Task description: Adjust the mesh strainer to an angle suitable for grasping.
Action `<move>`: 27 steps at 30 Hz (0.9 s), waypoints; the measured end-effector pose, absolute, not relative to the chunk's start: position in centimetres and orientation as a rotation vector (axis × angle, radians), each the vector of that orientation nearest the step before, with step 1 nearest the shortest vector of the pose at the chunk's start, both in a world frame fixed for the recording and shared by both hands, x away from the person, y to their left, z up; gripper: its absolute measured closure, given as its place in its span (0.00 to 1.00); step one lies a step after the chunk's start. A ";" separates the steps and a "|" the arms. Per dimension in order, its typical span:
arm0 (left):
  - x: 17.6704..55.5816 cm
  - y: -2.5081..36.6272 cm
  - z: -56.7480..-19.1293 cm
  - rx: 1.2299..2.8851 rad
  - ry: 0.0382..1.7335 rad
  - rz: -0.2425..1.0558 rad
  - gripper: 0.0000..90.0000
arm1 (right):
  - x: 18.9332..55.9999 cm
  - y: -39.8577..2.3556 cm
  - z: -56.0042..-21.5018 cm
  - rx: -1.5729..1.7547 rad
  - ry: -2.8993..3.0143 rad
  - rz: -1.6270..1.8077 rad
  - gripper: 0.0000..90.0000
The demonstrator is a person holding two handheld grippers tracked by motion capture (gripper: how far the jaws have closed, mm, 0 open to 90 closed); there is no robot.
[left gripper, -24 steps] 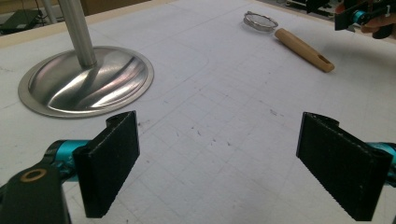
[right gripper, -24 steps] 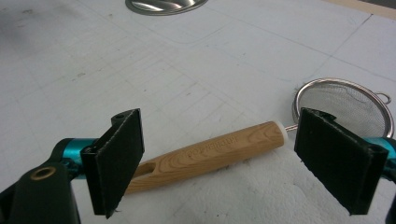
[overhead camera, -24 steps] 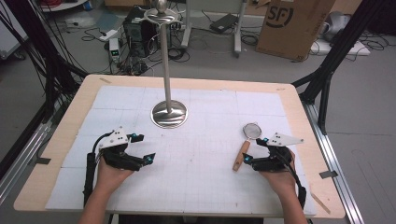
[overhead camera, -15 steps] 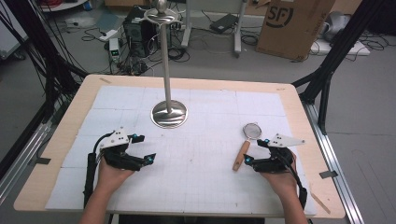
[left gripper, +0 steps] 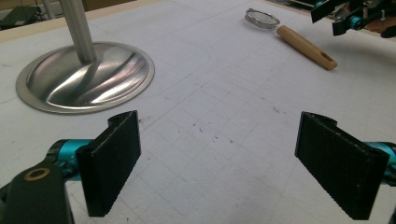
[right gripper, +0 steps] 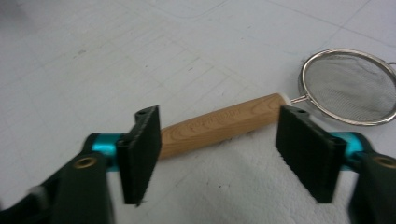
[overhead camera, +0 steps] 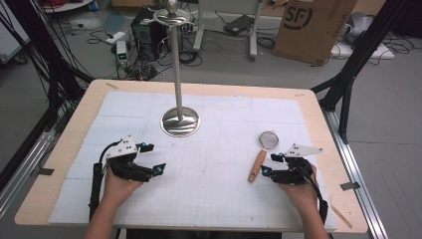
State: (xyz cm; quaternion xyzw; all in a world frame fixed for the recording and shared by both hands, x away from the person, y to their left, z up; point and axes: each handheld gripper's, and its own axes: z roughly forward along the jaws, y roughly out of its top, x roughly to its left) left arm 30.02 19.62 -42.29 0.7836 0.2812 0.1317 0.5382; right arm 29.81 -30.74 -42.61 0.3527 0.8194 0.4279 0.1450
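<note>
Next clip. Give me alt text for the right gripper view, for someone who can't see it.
The right gripper is open low over a white gridded mat, its two black jaws standing apart in front of the wooden handle of a small strainer. The handle lies flat on the mat, and the round metal mesh bowl sits at the upper right.

My table has a pale wooden top, and a white gridded mat covers nearly all of it, leaving a wood border at the edges. On the mat, just above the centre of the high view, stands a metal stand with a round base and tall pole. Right of centre lies a small wooden-handled strainer, mesh end toward the top.
</note>
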 end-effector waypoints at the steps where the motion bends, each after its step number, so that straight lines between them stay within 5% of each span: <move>1: 30.0 19.6 -42.3 1.861 0.669 0.312 0.17 | 29.8 -30.8 -42.6 1.017 2.373 1.224 0.48; 14: 30.0 19.7 -42.2 1.856 0.665 0.311 0.17 | 29.9 -29.5 -43.6 0.947 2.529 1.131 0.90; 27: 29.9 19.6 -42.2 1.852 0.664 0.306 0.17 | 30.1 -27.4 -43.9 0.888 2.600 1.135 0.97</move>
